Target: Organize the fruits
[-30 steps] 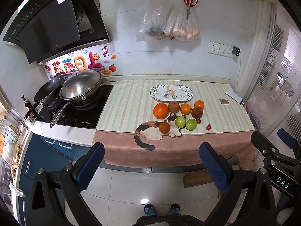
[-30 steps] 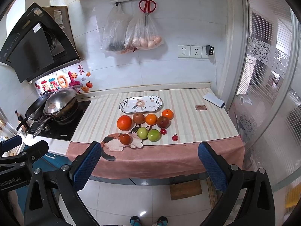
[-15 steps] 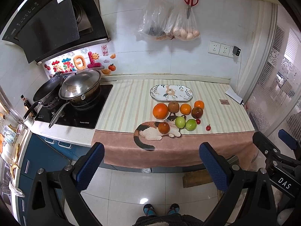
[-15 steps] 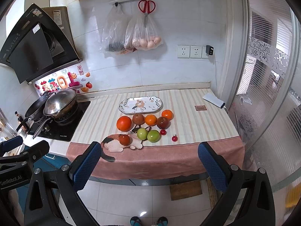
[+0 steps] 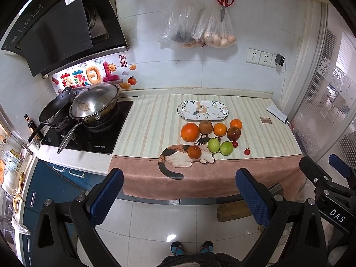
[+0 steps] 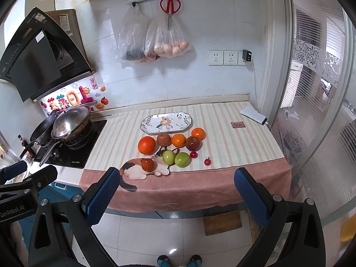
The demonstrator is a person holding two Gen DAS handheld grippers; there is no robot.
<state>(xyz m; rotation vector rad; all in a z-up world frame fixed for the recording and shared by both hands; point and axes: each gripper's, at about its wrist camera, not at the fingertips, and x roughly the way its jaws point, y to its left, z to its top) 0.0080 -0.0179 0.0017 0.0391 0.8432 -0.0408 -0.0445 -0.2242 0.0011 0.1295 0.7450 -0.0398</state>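
**Fruit laid out, both claws hanging back**

Both claws are spread wide and gripping nothing, held over the floor well short of the surface. The left claw [image 5: 179, 197] and right claw [image 6: 178, 194] both face the fruit. The fruit sits in a cluster on the striped cloth [image 5: 151, 120]: a big orange [image 5: 189, 132] on the left, two green apples [image 5: 220, 146] nearer the front, and cherry tomatoes [image 5: 246, 151] to the right. The empty oval plate [image 5: 202, 110] is just behind them.
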